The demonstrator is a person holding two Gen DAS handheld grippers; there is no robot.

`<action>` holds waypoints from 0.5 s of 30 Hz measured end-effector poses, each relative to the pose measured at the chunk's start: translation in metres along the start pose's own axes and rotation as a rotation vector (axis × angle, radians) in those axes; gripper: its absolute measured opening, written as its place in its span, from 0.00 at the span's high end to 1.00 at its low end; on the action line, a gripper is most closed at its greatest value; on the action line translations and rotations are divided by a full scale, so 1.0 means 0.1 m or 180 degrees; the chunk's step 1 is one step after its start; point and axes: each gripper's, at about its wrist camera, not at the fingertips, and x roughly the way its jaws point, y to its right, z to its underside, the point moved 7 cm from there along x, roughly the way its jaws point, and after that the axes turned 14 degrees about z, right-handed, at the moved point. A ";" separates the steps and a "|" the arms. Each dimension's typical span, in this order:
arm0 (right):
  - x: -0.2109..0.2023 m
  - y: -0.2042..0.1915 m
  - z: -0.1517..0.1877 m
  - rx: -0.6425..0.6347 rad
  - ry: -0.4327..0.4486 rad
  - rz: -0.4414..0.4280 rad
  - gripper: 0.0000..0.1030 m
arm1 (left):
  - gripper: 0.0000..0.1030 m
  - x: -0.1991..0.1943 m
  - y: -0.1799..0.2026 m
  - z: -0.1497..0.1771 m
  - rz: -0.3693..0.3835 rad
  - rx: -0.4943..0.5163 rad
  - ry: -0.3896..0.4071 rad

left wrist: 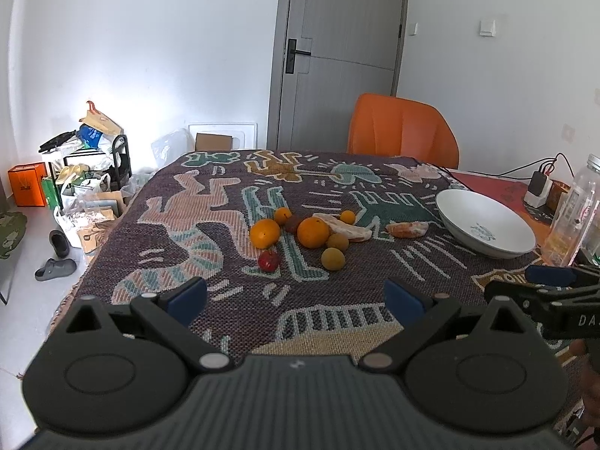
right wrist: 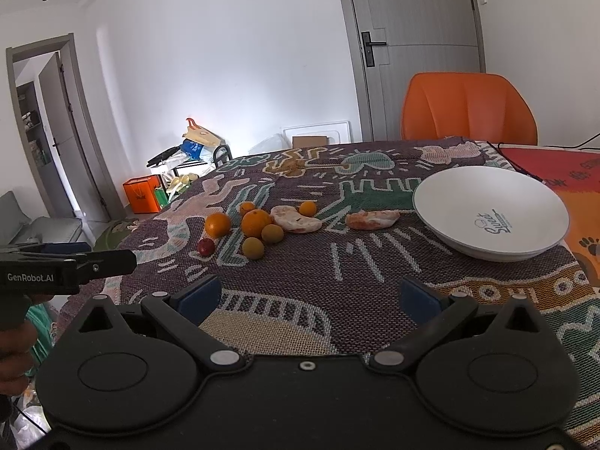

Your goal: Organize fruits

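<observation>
Several fruits lie in a cluster mid-table: a large orange point(left wrist: 312, 231) point(right wrist: 256, 223), a second orange point(left wrist: 264, 233) point(right wrist: 217, 224), a small red fruit point(left wrist: 269, 260) point(right wrist: 206, 246), two yellow-green plums point(left wrist: 333, 258) point(right wrist: 253, 248), and two pale peeled pieces point(left wrist: 407, 229) point(right wrist: 372, 219). An empty white bowl point(left wrist: 483, 221) point(right wrist: 491, 210) stands at the right. My left gripper point(left wrist: 296, 296) is open and empty, well short of the fruits. My right gripper point(right wrist: 309, 296) is open and empty, near the table's front.
A patterned cloth point(left wrist: 232, 202) covers the table. An orange chair point(left wrist: 403, 129) stands behind it. A clear jar point(left wrist: 573, 217) and a charger with cables point(left wrist: 538, 185) sit at the far right. Bags, boxes and slippers clutter the floor at the left point(left wrist: 75, 187).
</observation>
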 end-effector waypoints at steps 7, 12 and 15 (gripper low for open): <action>0.04 0.02 0.01 0.0018 -0.0026 0.0002 0.00 | 0.03 0.07 -0.02 -0.01 -0.0017 0.0023 -0.0011; 0.10 0.02 0.02 0.0026 -0.0028 -0.0004 0.00 | 0.03 0.12 -0.10 0.00 -0.0081 0.0017 -0.0007; 0.15 -0.01 0.03 0.0003 -0.0033 -0.0017 0.00 | 0.03 0.16 -0.15 -0.01 -0.0093 -0.0012 0.0007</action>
